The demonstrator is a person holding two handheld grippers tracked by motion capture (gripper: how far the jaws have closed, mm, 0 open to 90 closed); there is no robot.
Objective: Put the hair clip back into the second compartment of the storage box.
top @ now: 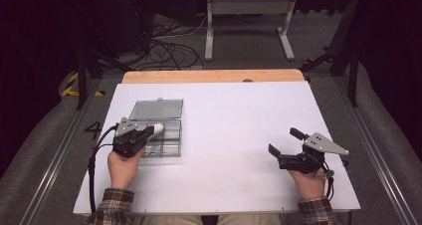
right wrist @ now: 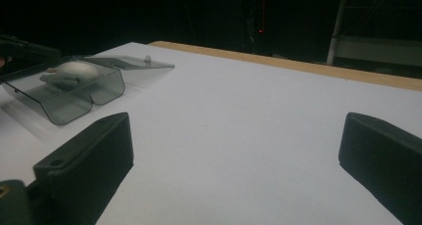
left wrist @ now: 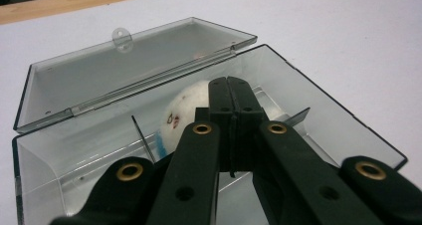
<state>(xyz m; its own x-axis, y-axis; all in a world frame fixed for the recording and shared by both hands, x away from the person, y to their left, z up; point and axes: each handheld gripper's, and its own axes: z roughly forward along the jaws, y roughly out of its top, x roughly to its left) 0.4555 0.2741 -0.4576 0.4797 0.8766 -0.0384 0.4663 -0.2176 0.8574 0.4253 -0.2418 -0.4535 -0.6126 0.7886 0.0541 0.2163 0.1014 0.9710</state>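
A white rounded object (left wrist: 181, 116) with small red and blue marks on it sits in a clear smoky plastic box (top: 169, 144), which lies on the left side of the white table (top: 234, 130), close to the person's edge. The box's lid (top: 158, 108) is swung fully open and lies flat on the table on the far side of the box, with a small clear tab (left wrist: 121, 36) at its outer edge. Thin dividers split the box into compartments, and the white object rests in one toward the lid side; which compartment exactly is hard to tell. The left gripper (top: 149, 131), held in the left hand (top: 122, 166), reaches over the near wall of the box, and in the left gripper view its black jaws are pressed together with their tips right at the white object (top: 157, 129); whether they pinch any part of it cannot be told, since the jaws cover the contact spot. The right gripper (top: 283, 142), held in the right hand (top: 308, 181), hovers over bare table on the right side, well apart from the box, with its jaws spread wide and nothing between them. In the right gripper view the box (right wrist: 74, 93) and the white object (right wrist: 74, 70) show far off at the left. A light wooden strip (top: 214, 76) runs along the far edge of the table.
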